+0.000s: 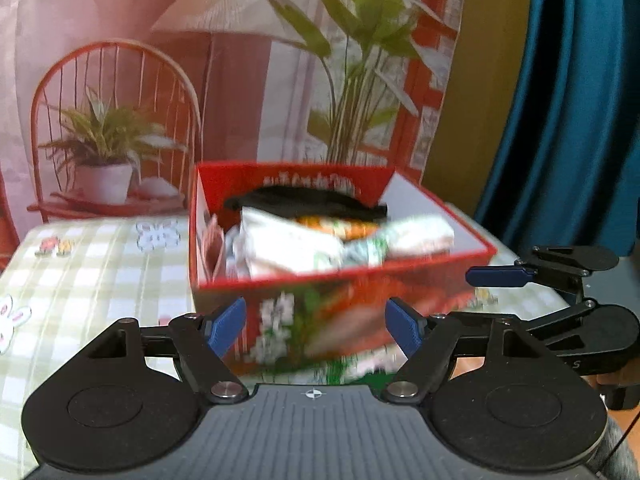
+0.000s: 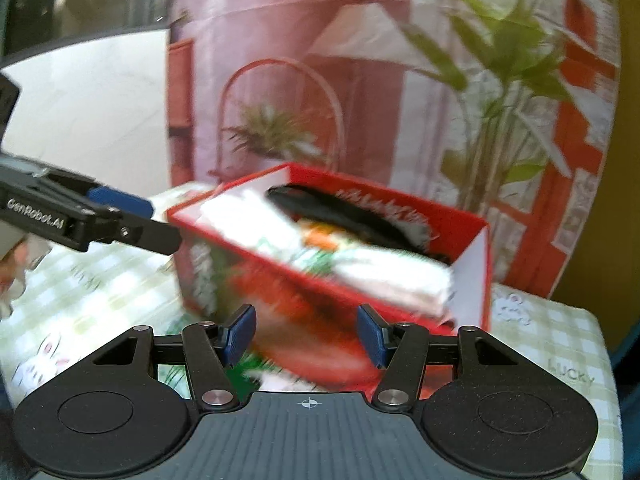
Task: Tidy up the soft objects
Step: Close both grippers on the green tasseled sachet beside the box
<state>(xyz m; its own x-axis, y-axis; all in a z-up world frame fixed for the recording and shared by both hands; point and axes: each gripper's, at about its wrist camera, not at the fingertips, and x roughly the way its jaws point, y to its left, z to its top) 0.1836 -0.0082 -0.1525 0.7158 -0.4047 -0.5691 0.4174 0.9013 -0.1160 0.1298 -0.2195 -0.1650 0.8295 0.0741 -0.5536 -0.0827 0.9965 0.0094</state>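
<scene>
1. A red box (image 1: 340,280) stands on a table with a green and white checked cloth (image 1: 92,280). The box has flowers and leaves printed on its side.
2. The box is open at the top and full of soft things. A white folded cloth (image 1: 288,246) with green and orange marks lies in front. A black soft thing (image 1: 308,200) lies behind it, at the back wall of the box.
3. The pictures are blurry, so I cannot tell just what each soft thing is.
4. The left gripper (image 1: 316,328) is in front of the box, low down by its near wall. Its two blue fingers (image 1: 226,326) stand wide apart. Nothing is between them. They do not touch the box or the soft things.
5. The right gripper (image 2: 306,334) is also in front of the box, by a near corner. Its blue fingers (image 2: 240,332) are apart too, but not as wide. They hold nothing.
6. The soft things are up above and behind both pairs of fingers, inside the box.
7. In the left camera, the right gripper shows at the right side, next to the box. In the right camera, the left gripper shows at the left side, close to the box corner.
8. Behind the table hangs a picture cloth (image 1: 160,80) with a red chair, a lamp and green plants on it. A blue curtain (image 1: 568,100) hangs to the right.
</scene>
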